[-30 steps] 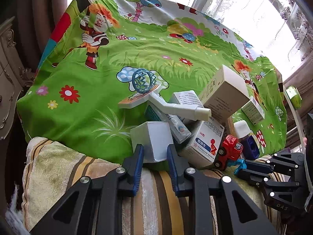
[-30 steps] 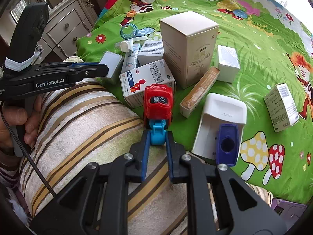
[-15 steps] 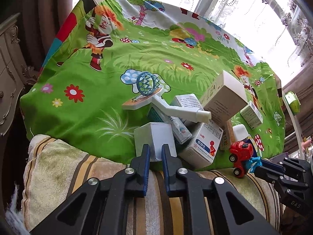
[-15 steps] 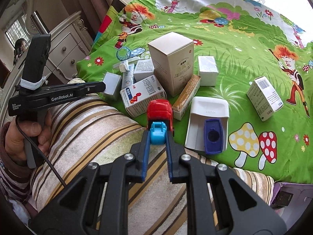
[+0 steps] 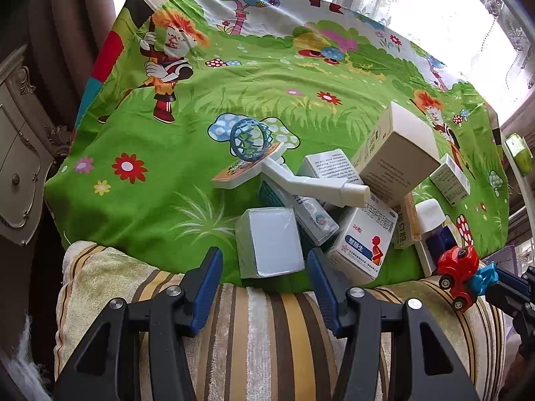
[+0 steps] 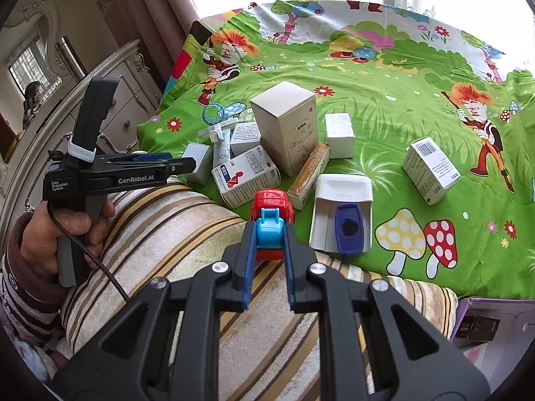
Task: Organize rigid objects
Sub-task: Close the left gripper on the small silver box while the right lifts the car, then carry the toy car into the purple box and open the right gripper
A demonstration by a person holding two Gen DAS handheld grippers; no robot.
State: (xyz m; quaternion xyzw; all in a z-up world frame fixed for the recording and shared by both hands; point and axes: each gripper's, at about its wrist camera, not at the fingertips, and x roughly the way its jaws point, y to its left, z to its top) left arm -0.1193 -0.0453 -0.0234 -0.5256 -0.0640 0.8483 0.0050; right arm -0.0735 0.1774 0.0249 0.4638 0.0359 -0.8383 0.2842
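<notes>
Right claw (image 6: 269, 234) tilted down, clamping toy car (image 6: 272, 205)

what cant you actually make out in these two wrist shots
- Red toy car, right wrist view: its front faces away, behind the blue tail piece clamped in the right gripper.
- Small white box, left wrist view: print unreadable under glare; left gripper opening around it, no contact.
- Purple box, right wrist view: cut off by the edge.

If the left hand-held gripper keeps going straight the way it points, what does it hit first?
Probably the small white box straight ahead, framed by the opening jaws of the left hand-held gripper; nothing is between them yet, and depth is hard to judge.
</notes>
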